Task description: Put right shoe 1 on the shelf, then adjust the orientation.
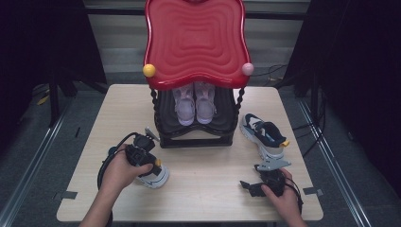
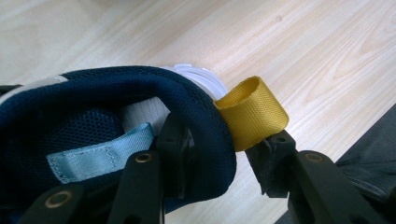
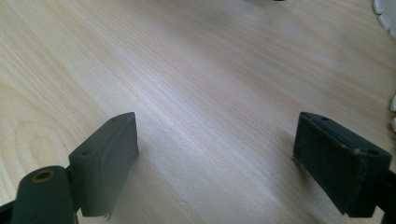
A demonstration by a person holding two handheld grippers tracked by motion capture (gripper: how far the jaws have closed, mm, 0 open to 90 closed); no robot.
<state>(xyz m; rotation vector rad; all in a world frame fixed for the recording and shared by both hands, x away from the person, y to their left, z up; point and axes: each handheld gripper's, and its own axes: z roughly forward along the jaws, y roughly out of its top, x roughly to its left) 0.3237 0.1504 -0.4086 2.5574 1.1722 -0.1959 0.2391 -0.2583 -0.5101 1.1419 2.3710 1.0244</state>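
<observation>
Nearest the lens: padded navy mesh heel collar (image 2: 140, 88) of a navy-and-white sneaker (image 1: 153, 176), pinched between the black jaws of the left gripper (image 2: 212, 156), one jaw inside the shoe, the other outside beside the yellow woven pull loop (image 2: 252, 112). Clenched there, probably because the collar gives a firm edge for lifting the shoe one-handed. Resting on the near-left part of the pale wooden table (image 1: 203, 194), just left of centre. Heel end toward the hand; long axis hard to tell, most of the shoe hidden under the hand.

Right gripper (image 1: 255, 187) at the near right, released, jaws wide apart over bare wood. Beyond it, a matching second sneaker (image 1: 264, 135), lying near to far. At the far centre, a black shoe rack with a wavy red plastic top (image 1: 195, 42), a pair of pale lilac sneakers (image 1: 195, 105) on its shelf, toes toward the near edge.
</observation>
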